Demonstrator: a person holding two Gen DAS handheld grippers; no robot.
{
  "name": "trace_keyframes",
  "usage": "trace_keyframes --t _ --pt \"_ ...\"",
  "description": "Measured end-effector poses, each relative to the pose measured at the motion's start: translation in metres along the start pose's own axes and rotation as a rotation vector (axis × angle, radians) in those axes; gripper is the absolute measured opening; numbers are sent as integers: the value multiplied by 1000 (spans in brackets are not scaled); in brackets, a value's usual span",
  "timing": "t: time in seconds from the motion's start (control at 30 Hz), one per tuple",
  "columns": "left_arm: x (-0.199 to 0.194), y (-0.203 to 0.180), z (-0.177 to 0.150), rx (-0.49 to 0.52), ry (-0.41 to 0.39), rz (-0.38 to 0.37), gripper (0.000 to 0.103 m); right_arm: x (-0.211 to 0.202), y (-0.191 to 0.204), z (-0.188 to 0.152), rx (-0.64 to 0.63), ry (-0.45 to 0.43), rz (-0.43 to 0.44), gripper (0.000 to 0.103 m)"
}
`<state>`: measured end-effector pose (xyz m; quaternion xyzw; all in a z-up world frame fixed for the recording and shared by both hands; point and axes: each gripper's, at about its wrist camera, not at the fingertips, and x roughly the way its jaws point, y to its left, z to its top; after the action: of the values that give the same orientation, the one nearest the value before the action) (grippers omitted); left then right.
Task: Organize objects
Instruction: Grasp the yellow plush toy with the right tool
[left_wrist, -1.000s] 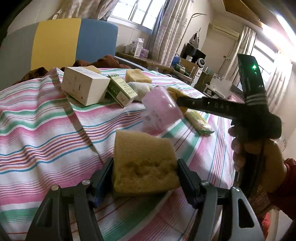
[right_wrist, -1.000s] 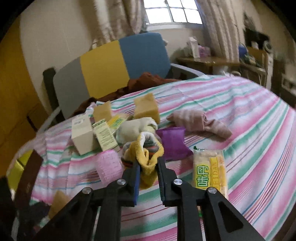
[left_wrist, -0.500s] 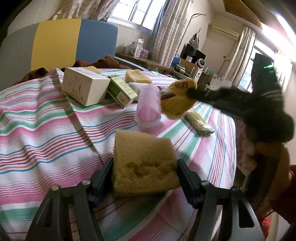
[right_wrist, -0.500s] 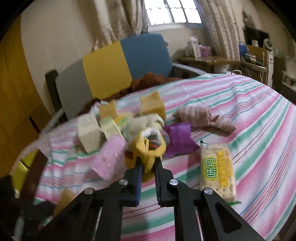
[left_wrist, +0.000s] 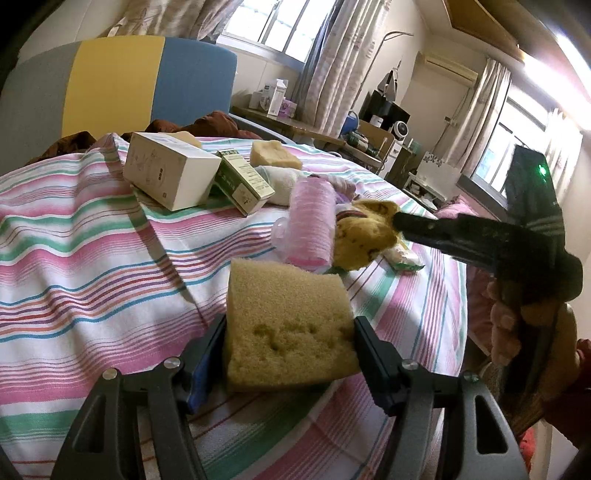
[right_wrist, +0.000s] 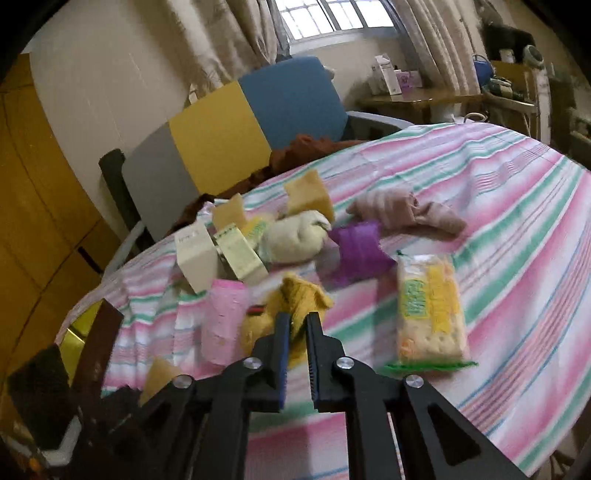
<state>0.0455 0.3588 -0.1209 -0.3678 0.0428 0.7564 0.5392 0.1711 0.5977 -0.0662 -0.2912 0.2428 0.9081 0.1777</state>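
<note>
- Two boxes lie shut at the far side of the striped cloth (left_wrist: 92, 236): a white box (left_wrist: 170, 170) and a green-printed carton (left_wrist: 242, 181) leaning against it; what either holds cannot be seen.
- Left gripper (left_wrist: 290, 347) is clamped on a tan sponge (left_wrist: 288, 325), its fingers pressing both sides, low over the near cloth.
- Right gripper (right_wrist: 295, 325) has its jaws nearly together, pinched on a yellow sock (right_wrist: 295, 302) that touches a pink roll (right_wrist: 225, 321) beside it.
- Crackers packet (right_wrist: 428, 314) lies flat just right of that gripper; a purple pouch (right_wrist: 358, 251), cream bundle (right_wrist: 295, 240) and pink sock (right_wrist: 406, 214) sit farther back.
- Motion blur softens the right wrist view, so print on the boxes and packet is unreadable; from the left wrist view the pink roll hides the pouch and part of the sock.
- Open cloth spreads to the right of the packet and left of the sponge; the cloth's edge drops away near a hand (left_wrist: 509, 325) at right.
</note>
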Motion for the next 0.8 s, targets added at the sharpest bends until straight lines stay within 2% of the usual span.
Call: trace_keyframes --t 0.03,0.1,0.13,0.2,0.33,0.4,0.47,0.67,0.77,0.8 --pt "0 0 0 0 0 1 68 -7 -6 -1 8 -28 -30 28" --pt "0 0 0 0 -1 0 68 -20 -20 -1 56 -100 -101 80" --pt "0 0 0 0 0 0 68 -27 -30 -1 93 -142 -142 86" --pt "0 0 0 0 0 0 68 -26 -41 3 109 -128 -194 85" --pt "0 0 0 1 0 0 68 7 -50 12 57 9 -255 78" --pt "0 0 0 1 0 0 68 24 -47 13 14 75 -276 65" --pt "0 1 0 -1 0 -4 68 37 -44 8 -31 122 -302 60" --pt "0 1 0 -1 0 -5 68 34 -46 0 -38 106 -321 56" --pt "0 1 0 -2 -1 -7 68 23 -49 1 12 90 -306 56" --pt "1 1 0 -2 -1 -7 68 14 -50 3 41 54 -286 56"
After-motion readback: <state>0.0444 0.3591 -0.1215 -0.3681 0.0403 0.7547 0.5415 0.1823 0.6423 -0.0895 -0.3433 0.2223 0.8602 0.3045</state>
